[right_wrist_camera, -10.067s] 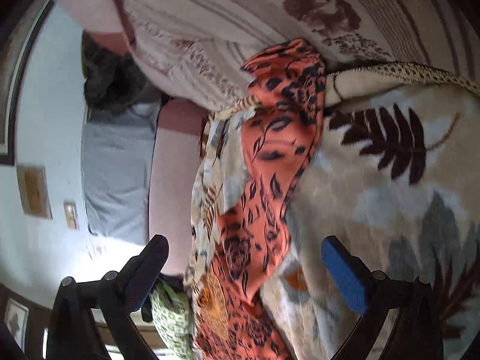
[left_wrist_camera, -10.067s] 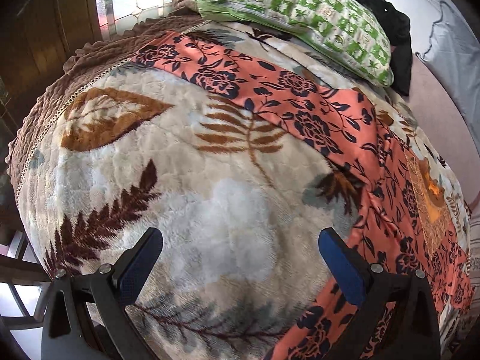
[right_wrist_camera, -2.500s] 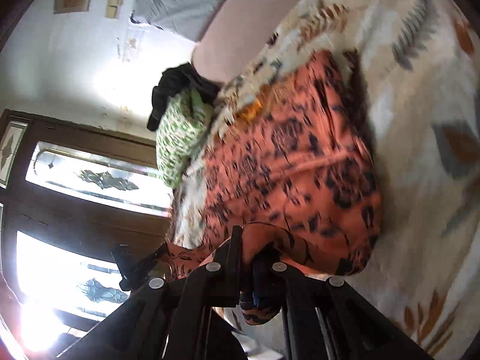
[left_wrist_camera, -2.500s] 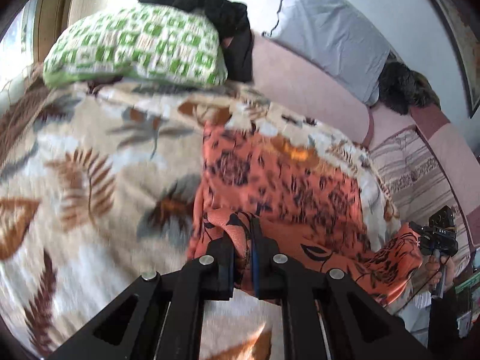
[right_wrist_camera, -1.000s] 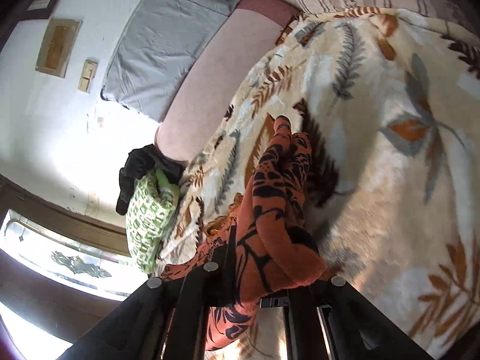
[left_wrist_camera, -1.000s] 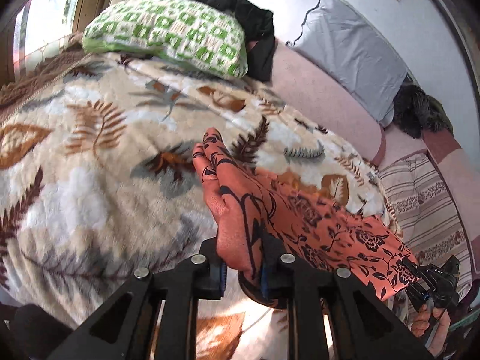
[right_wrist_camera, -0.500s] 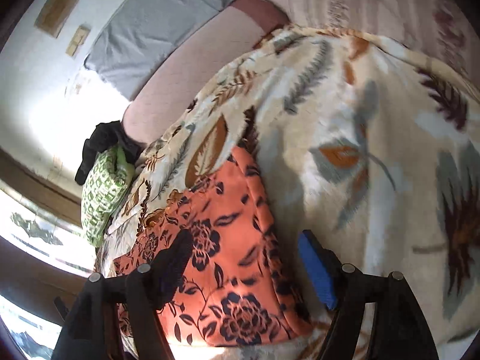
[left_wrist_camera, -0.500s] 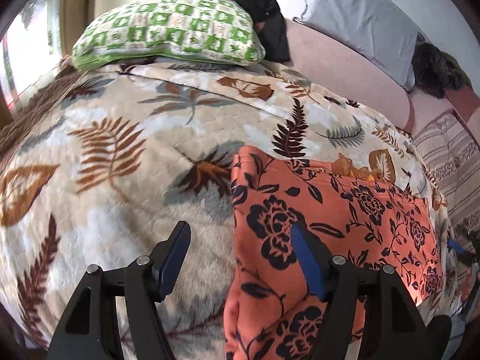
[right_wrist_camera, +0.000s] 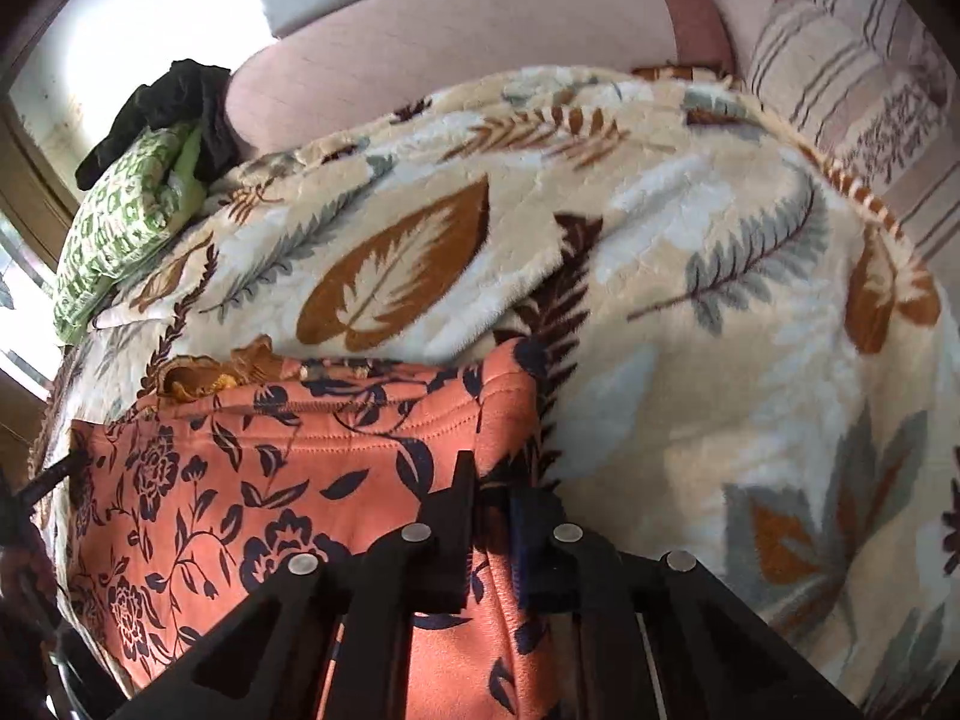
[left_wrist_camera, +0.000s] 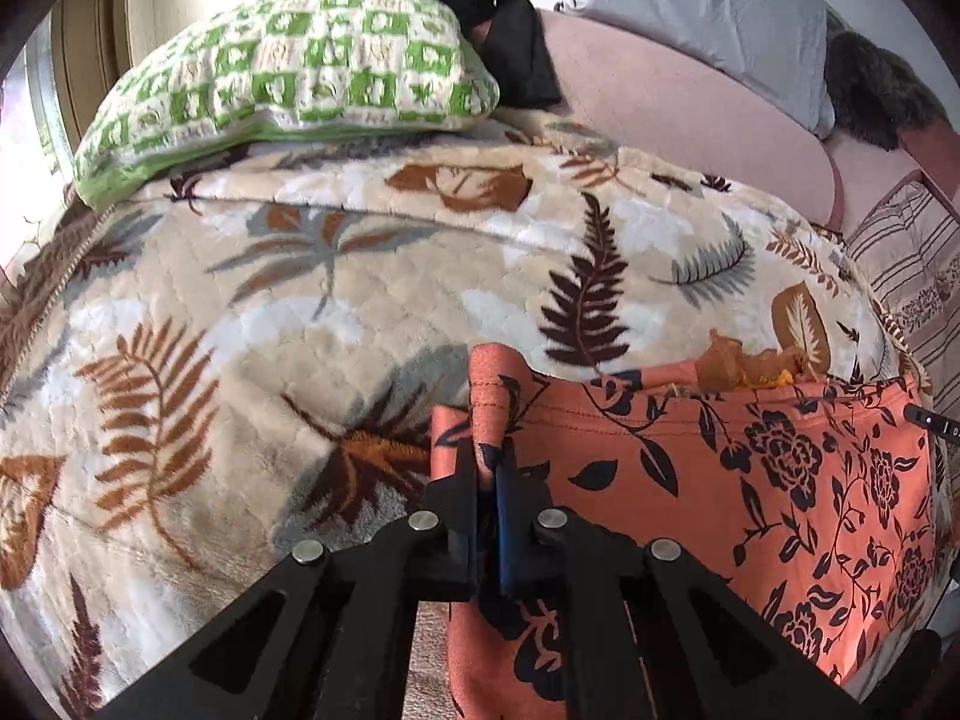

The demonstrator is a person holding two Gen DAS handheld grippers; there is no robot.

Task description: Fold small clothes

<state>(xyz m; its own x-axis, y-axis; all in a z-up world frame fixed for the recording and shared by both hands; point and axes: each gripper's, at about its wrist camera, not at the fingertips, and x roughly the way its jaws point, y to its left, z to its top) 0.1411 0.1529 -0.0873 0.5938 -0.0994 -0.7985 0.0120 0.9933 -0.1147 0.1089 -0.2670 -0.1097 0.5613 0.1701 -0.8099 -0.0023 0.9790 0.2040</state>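
An orange garment with a dark flower print (left_wrist_camera: 750,480) lies folded flat on a cream blanket with leaf patterns (left_wrist_camera: 300,312). My left gripper (left_wrist_camera: 489,462) has its jaws closing tight on the garment's far left corner, and a fold of the cloth stands up between the pads. In the right wrist view the same garment (right_wrist_camera: 240,480) fills the lower left. There my right gripper (right_wrist_camera: 492,480) has its jaws closing on the garment's right edge near the far corner, with orange cloth pinched between them.
A green checked pillow (left_wrist_camera: 288,78) with a black garment (left_wrist_camera: 480,0) on it lies at the blanket's far end. A pink sheet (left_wrist_camera: 660,102), a grey pillow (left_wrist_camera: 720,12) and a striped cloth (left_wrist_camera: 912,276) lie beyond and to the right.
Half a second ago both grippers stood open over the folded garment. Both have since dropped onto it and closed, one on each far corner.
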